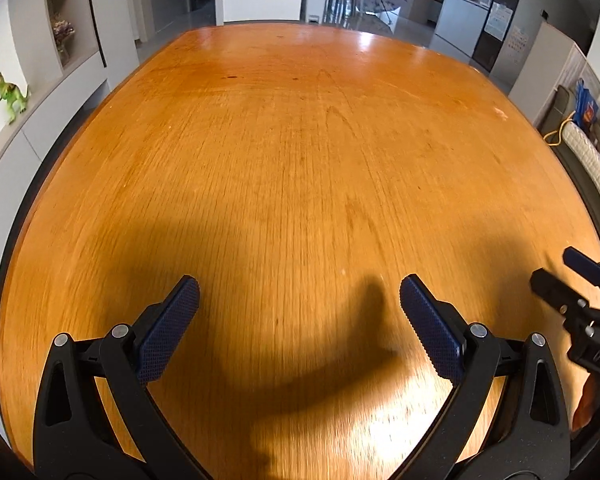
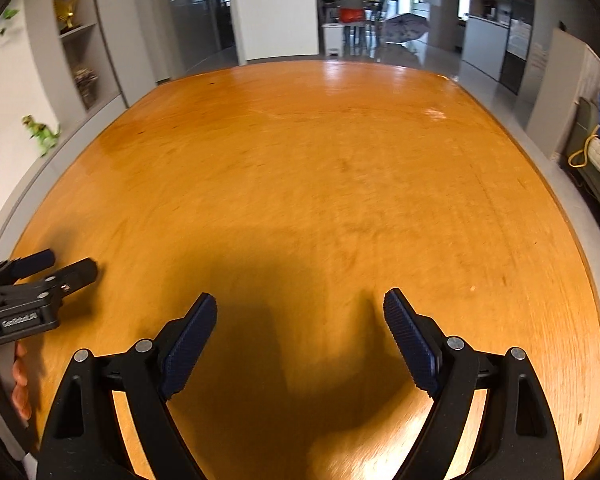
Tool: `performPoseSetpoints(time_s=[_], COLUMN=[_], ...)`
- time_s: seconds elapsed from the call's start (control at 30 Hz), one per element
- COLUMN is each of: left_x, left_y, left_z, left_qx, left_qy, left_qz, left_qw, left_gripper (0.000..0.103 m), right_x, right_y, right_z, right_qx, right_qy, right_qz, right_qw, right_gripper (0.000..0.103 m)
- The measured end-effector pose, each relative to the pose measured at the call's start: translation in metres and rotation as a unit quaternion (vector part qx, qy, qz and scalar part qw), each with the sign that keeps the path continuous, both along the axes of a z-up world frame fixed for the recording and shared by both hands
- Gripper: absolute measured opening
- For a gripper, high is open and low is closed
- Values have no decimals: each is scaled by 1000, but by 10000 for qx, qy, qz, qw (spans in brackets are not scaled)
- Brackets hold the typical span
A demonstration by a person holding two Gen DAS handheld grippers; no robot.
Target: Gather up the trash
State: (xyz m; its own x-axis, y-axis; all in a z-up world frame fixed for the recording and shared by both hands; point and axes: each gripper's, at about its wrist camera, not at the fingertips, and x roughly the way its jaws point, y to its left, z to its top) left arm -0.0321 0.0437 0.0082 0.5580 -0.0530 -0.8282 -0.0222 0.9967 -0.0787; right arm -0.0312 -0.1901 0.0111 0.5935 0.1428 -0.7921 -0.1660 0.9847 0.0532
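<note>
Both views look down on a bare orange wooden table (image 1: 300,140) (image 2: 320,168). My left gripper (image 1: 300,284) hovers over its near part, blue pads wide apart with nothing between them. It also shows at the left edge of the right wrist view as the left gripper (image 2: 68,263), held by a hand (image 2: 20,384). My right gripper (image 2: 300,298) is open too, with only wood between its fingers. It reaches in at the far right of the left wrist view as the right gripper (image 1: 556,268). No trash item shows in either view, only a small pale mark (image 1: 500,112) near the far right edge.
A white shelf unit with a green toy dinosaur (image 1: 10,94) runs along the left side. A sofa with a white quilted cover (image 1: 592,160) lies to the right. Chairs and an open umbrella (image 2: 404,26) stand on the floor beyond the table's far edge.
</note>
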Motion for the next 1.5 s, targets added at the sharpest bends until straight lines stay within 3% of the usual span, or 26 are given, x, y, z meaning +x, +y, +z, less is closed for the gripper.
performPoseSetpoints(time_s=[0.3,0.4,1.5], left_x=[17,19,20], left_y=[-4,-6,-10], left_z=[-5,-7,-6], left_qx=[287,399,400], left_qy=[-93,-48,-50], left_qz=[69,105,121], left_qw=[9995,9991,9991], left_gripper=[97,97,97], right_x=[16,14,12], right_y=[-4,-3,-2], right_z=[-8,-10,-12], right_qx=[-55,-160,-255], right_qy=[64,129,154], right_qz=[-93,-91,-110], right_qw=[9999,9997,9995], right_gripper=[90,100,100])
